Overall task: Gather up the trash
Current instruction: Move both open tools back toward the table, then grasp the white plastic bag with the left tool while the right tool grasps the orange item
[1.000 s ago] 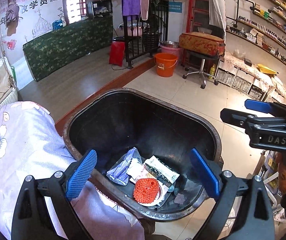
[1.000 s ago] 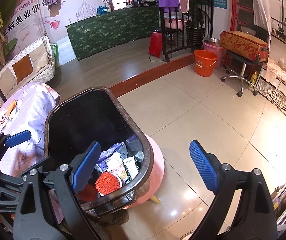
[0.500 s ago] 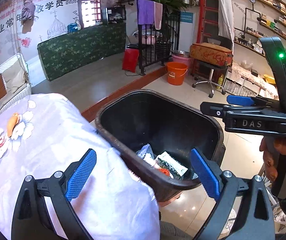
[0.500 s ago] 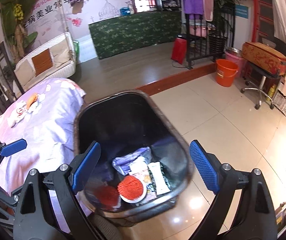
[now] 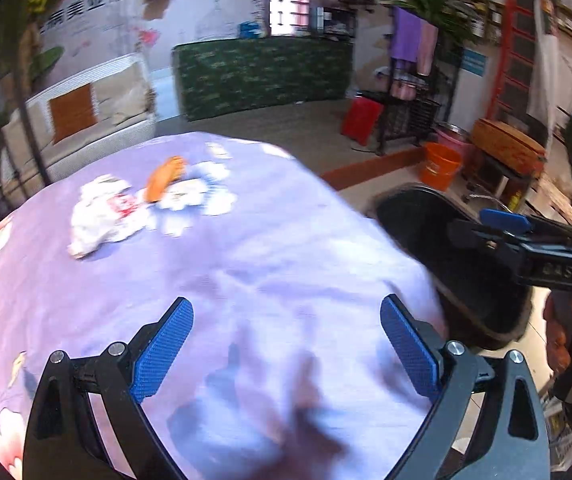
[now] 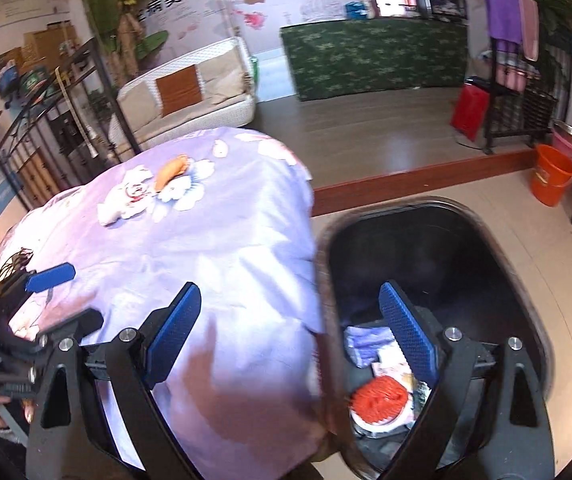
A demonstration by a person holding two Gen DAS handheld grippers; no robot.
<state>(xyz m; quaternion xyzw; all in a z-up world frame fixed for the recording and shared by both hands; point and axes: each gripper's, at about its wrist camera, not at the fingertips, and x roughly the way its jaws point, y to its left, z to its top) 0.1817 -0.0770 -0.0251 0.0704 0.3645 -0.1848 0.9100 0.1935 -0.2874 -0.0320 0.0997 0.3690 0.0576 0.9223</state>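
Observation:
A crumpled white wrapper (image 5: pixel 97 220) and a small orange piece (image 5: pixel 163 178) lie on the purple flowered tablecloth (image 5: pixel 269 248), well ahead of my left gripper (image 5: pixel 286 320), which is open and empty above the cloth. The black bin (image 5: pixel 466 272) stands off the table's right edge. My right gripper (image 6: pixel 290 304) is open and empty, straddling the table edge and the bin's rim (image 6: pixel 486 232). Inside the bin lie a red mesh item (image 6: pixel 380 396) and a purple wrapper (image 6: pixel 366 340). The white wrapper (image 6: pixel 125 196) and orange piece (image 6: pixel 169 170) also show in the right wrist view.
An orange bucket (image 6: pixel 552 180) stands on the tiled floor beyond the bin. A white sofa (image 6: pixel 189 92) sits behind the table, a black metal railing (image 6: pixel 57 120) to its left. A wooden step (image 6: pixel 406 180) edges the raised floor. A hand (image 5: pixel 566 332) holds the right gripper.
Both cameras have swung left, away from the bin and over the table. The bin has slid to the right of both views. The wrapper and orange piece have come into sight.

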